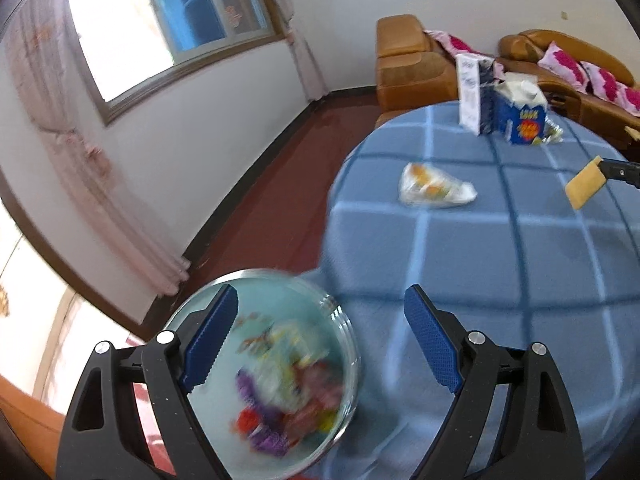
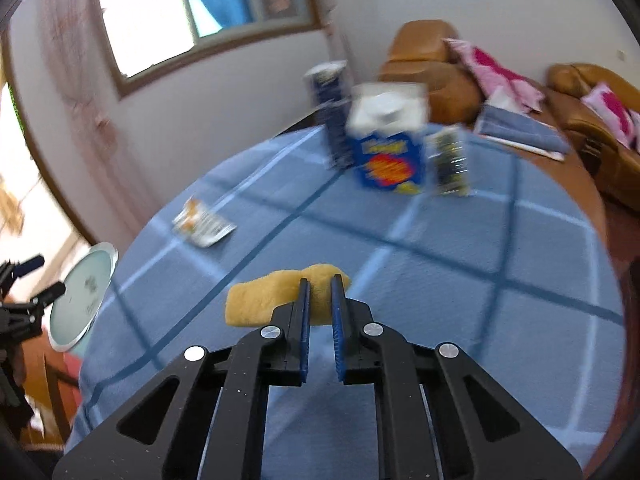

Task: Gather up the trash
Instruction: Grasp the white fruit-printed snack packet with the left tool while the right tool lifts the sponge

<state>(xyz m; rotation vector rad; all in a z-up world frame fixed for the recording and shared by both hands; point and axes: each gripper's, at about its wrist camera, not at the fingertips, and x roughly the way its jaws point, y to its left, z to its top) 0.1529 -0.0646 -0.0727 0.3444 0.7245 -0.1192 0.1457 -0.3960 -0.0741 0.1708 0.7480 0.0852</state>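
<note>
My right gripper [image 2: 320, 280] is shut on a yellow sponge-like piece [image 2: 256, 300], which sticks out to the left of the pads above the blue checked tablecloth [image 2: 460, 280]. The left wrist view shows that piece [image 1: 586, 186] at the right edge. My left gripper [image 1: 322, 296] is open and holds nothing. It hangs over the table's left edge, above a round pale bin [image 1: 224, 296] with colourful wrappers inside. A crumpled white and orange wrapper [image 1: 436, 188] lies on the cloth. A blue carton [image 2: 386, 160] stands further back.
Beside the carton stand a tall dark box [image 2: 332, 112] and a shiny foil packet [image 2: 450, 164]. Behind the table are brown sofas [image 1: 404, 64] with pink cushions. A folded blue towel [image 2: 520, 128] lies at the back right. A curtained window [image 1: 160, 28] and red floor [image 1: 280, 184] are on the left.
</note>
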